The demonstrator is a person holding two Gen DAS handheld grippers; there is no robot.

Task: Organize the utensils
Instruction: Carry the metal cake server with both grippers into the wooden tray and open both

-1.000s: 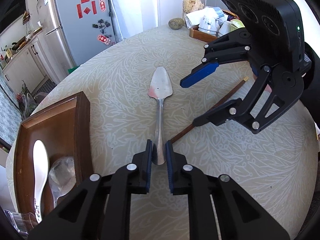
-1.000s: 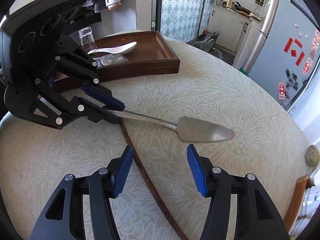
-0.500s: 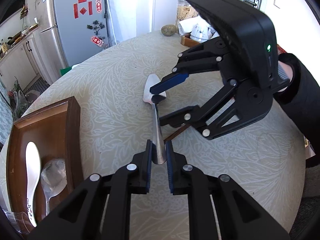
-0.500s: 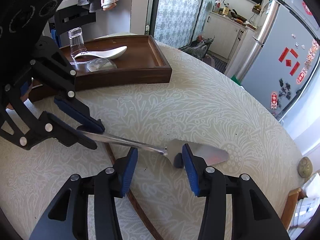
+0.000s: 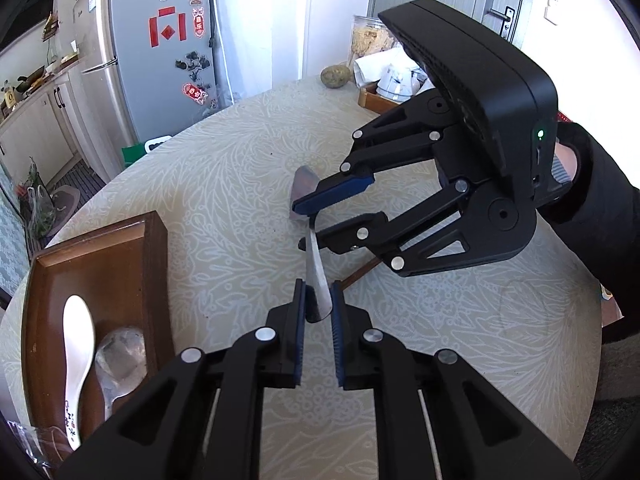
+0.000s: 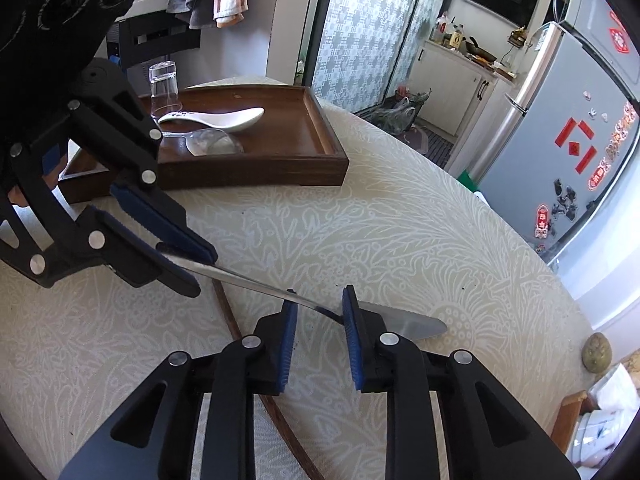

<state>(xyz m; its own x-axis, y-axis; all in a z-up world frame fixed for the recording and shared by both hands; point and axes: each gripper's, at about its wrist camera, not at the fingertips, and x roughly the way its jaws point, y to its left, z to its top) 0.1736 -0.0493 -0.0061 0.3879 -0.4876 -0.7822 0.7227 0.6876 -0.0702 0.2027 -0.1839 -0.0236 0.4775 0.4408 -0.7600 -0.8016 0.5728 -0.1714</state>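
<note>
Cake server (image 6: pixel 400 322): steel, lifted off the table (image 6: pixel 400 232), handle end pinched between the pads of the left gripper (image 5: pixel 319 308). Long axis runs straight out from that gripper; pointed blade faces away from it, toward the fridge (image 5: pixel 160 60) side, tip tilted a little down.

Right gripper (image 6: pixel 319 320): jaws partly open, straddling the neck where handle meets blade. No firm contact visible.

Wooden tray (image 6: pixel 320 136) off to the left gripper's side, holding a white ceramic spoon (image 6: pixel 224 117) and a metal spoon (image 6: pixel 212 144). A brown chopstick (image 6: pixel 240 328) lies on the table below the server.

Risks, as judged: grip sits at the far handle end, so the blade's weight could swing it downward. If the right jaws close off-centre on the thin neck, the server may twist or slip.
</note>
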